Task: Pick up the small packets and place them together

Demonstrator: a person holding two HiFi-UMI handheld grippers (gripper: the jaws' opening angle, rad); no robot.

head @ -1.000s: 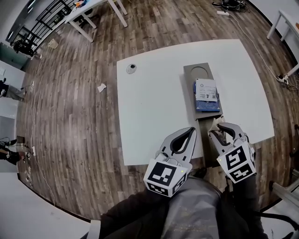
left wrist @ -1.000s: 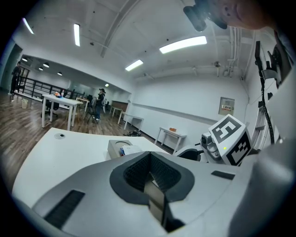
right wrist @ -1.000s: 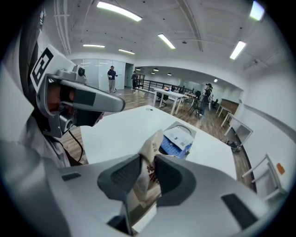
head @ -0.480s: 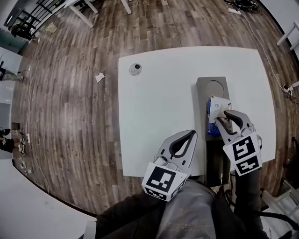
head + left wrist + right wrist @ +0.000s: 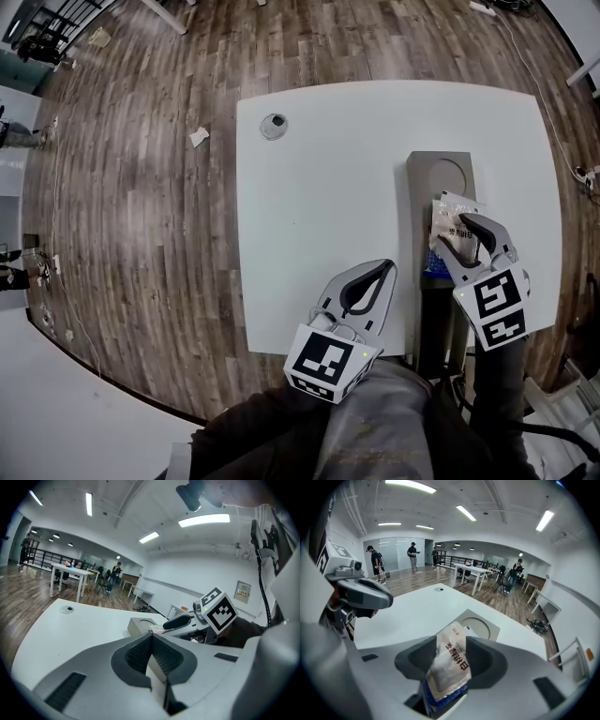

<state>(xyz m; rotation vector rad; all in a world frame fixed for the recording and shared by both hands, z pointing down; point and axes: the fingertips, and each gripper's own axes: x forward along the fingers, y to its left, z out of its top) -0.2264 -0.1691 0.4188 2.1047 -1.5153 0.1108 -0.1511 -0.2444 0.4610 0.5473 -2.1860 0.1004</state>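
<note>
Left gripper (image 5: 382,269) - jaws closed, empty - idles at the table's (image 5: 319,178) near edge. Right gripper (image 5: 457,234) over the tray (image 5: 441,171) by the right edge: jaws just opening, white packet (image 5: 446,212) loose between them - apparently released onto the blue packets (image 5: 428,266).

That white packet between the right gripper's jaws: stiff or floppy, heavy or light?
Probably floppy: the packet looks crumpled and bent between the jaws of the right gripper, which have just been opening. Likely light: it is thin and small. Its glossy film may slip.
</note>
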